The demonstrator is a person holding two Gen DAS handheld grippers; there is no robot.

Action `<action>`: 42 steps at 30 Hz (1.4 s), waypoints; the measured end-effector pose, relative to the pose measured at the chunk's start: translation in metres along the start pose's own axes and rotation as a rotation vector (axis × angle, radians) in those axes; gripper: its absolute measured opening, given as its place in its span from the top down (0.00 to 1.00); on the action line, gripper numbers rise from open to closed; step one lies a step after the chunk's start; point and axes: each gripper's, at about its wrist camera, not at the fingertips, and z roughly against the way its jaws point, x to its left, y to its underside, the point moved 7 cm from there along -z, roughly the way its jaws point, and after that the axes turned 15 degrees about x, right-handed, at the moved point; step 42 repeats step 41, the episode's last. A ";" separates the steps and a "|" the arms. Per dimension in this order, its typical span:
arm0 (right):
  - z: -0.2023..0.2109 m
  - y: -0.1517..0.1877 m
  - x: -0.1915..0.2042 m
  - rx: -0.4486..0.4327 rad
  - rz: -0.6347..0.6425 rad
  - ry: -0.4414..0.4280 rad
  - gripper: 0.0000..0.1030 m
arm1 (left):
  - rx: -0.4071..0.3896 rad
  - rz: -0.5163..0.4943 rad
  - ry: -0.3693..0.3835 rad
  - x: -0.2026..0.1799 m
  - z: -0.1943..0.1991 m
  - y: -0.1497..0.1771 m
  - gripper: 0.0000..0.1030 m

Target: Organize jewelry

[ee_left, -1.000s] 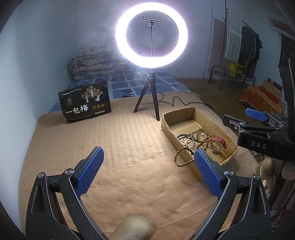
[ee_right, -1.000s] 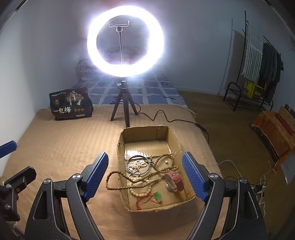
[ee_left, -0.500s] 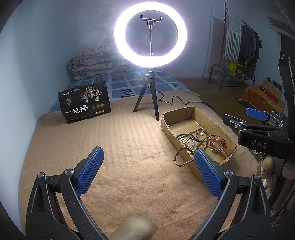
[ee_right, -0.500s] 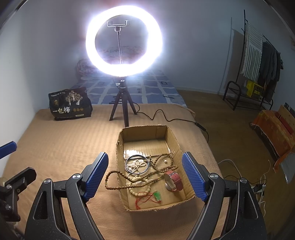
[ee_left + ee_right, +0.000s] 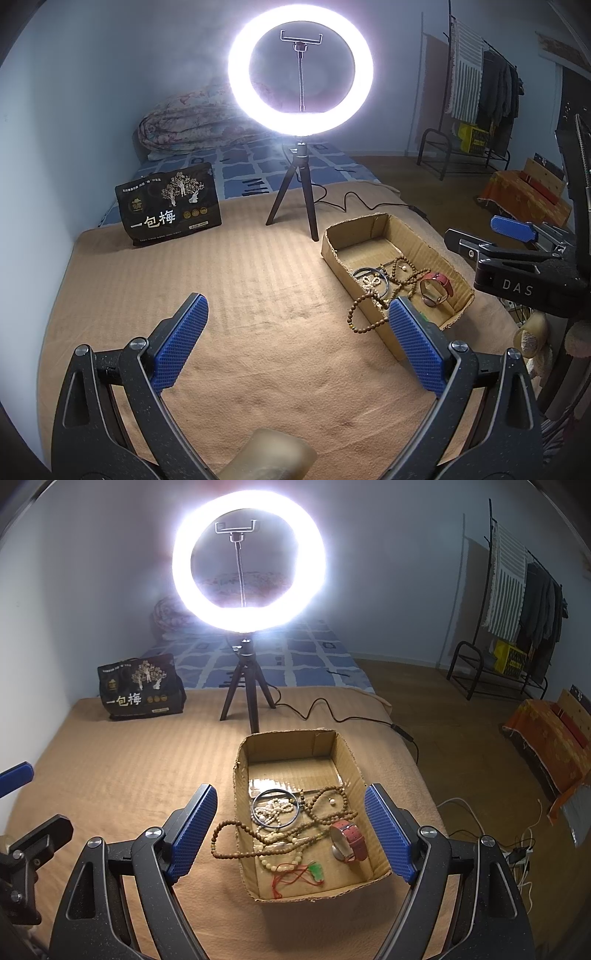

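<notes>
We have two black speckled grippers, left gripper [image 5: 297,343] and right gripper [image 5: 291,830], with bumpy blue pads [image 5: 181,341], round silver screws [image 5: 153,833], and white letters "DAS" [image 5: 517,287].

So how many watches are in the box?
1. The red-strapped watch lies on the right side of the cardboard box, beside the tangled bead strings. Another could hide under those.
</notes>
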 end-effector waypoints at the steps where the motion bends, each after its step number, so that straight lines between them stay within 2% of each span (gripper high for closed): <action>1: 0.000 0.000 0.000 0.000 0.000 0.001 0.20 | 0.000 0.000 0.000 0.000 0.000 0.000 0.03; 28: -0.002 0.001 -0.001 0.005 -0.002 -0.003 0.20 | 0.011 -0.009 -0.022 -0.002 0.000 -0.001 0.03; 35: -0.005 0.005 0.000 0.014 0.003 0.000 0.20 | 0.056 0.010 0.000 0.001 -0.007 0.004 0.03; 42: -0.006 0.005 0.000 0.018 0.004 -0.001 0.20 | 0.014 0.002 -0.042 0.003 -0.003 0.003 0.03</action>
